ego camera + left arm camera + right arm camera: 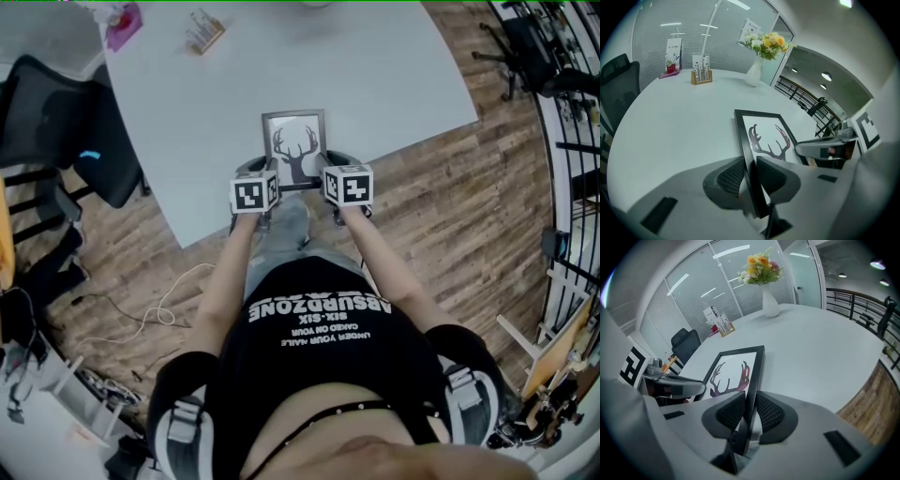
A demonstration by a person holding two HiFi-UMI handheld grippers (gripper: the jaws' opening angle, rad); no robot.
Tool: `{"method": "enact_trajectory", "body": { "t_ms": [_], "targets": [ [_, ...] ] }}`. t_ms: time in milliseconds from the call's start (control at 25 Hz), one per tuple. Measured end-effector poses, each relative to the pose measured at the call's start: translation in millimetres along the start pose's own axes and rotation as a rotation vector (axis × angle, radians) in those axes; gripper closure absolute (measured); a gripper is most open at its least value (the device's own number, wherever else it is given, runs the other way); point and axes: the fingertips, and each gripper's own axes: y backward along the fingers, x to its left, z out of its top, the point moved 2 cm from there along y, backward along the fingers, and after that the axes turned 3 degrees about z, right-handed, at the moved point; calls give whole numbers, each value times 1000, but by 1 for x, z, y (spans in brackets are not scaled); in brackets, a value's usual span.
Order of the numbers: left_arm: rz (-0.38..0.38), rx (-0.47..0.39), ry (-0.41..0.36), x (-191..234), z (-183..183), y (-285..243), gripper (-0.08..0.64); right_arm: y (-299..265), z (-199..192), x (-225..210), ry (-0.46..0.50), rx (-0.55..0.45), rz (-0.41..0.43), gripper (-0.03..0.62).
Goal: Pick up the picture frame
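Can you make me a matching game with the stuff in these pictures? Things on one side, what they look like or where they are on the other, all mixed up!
Things:
1. picture frame
2. vase
3. office chair
4. floor

Clues:
a. wooden planks
b. holds yellow flowers
c. dark, nobody sits in it
d. clamped by the left gripper and right gripper

Pairs: 1-d, 2-b, 3-c, 4-a

Black short-sleeved T-shirt (319,375) with white print, grey jeans (281,239). Left tongs (751,176) and right tongs (749,411) are grey with dark ribbed pads (731,176). Left cube (254,194) and right cube (349,185) carry black-and-white square markers.
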Motion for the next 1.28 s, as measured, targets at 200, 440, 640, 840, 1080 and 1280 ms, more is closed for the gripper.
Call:
{"method": "enact_trajectory", "body": {
  "t_ms": [200,440,640,840,1080,1280],
  "targets": [
    [2,-23,4,-4,1,7,468,8,1,2,29,-10,-1,503],
    [10,-66,-4,-9,12,22,469,20,14,8,67,-52,-3,503],
    [16,-111,-33,-15,29,38,469,31,25,11,70,-92,1,503],
    [19,-150,-39,-19,37,55,469,46,34,18,79,-129,4,503],
    [8,-204,-48,-28,44,78,469,70,43,29,97,-182,5,503],
    [1,-249,-46,-35,50,96,469,88,50,36,118,-224,7,503]
  ]
}}
